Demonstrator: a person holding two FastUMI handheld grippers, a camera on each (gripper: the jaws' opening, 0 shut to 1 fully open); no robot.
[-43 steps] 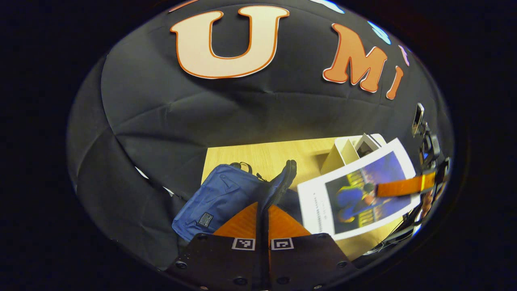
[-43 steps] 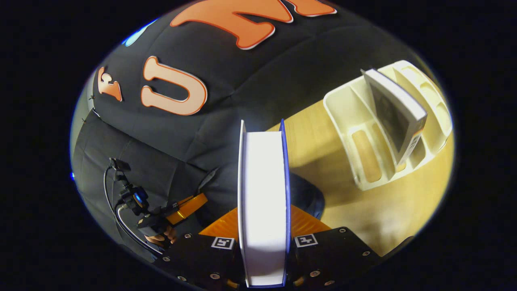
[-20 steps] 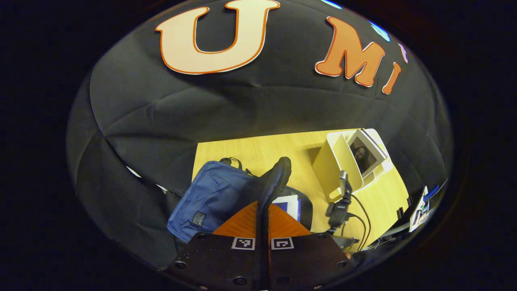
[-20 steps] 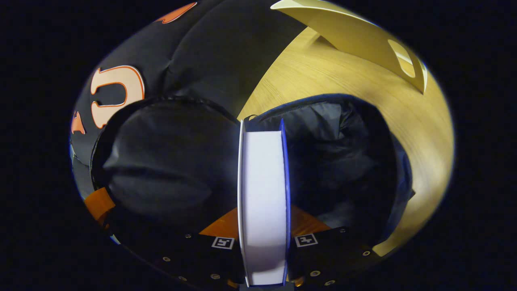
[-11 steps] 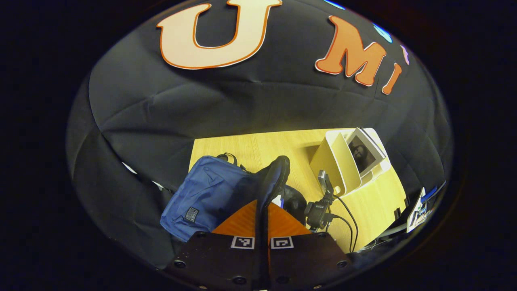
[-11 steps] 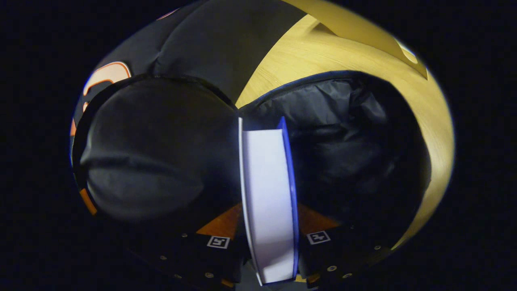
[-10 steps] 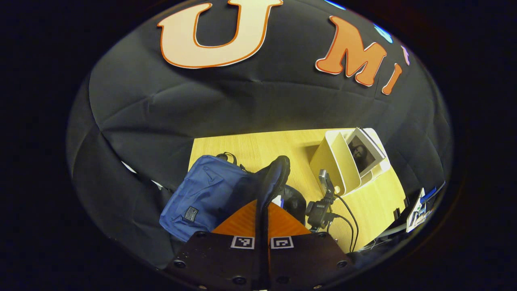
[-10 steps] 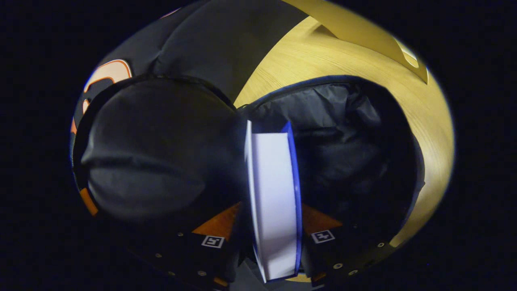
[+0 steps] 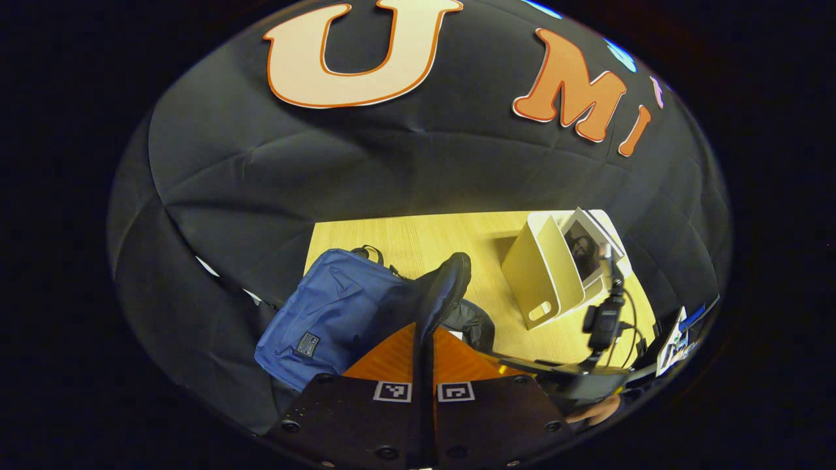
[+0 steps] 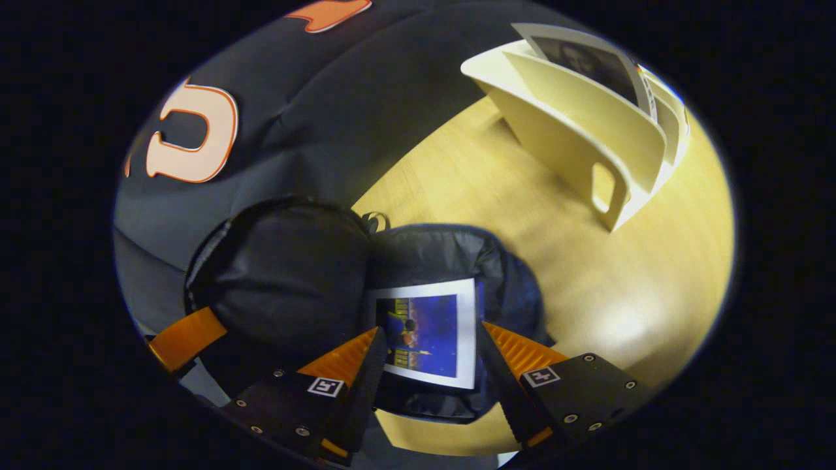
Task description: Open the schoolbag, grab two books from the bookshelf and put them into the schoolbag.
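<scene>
Schoolbag flap pinched by left gripper; right gripper wide above half-hidden book.

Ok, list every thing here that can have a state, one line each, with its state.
schoolbag: open, flap held up.
left gripper: shut on the schoolbag's flap edge.
right gripper: open, empty, above the bag's mouth.
blue-covered book: lying inside the schoolbag, cover up.
second book: standing in the bookshelf, leaning.
bookshelf: upright on the table, one book in it.
</scene>
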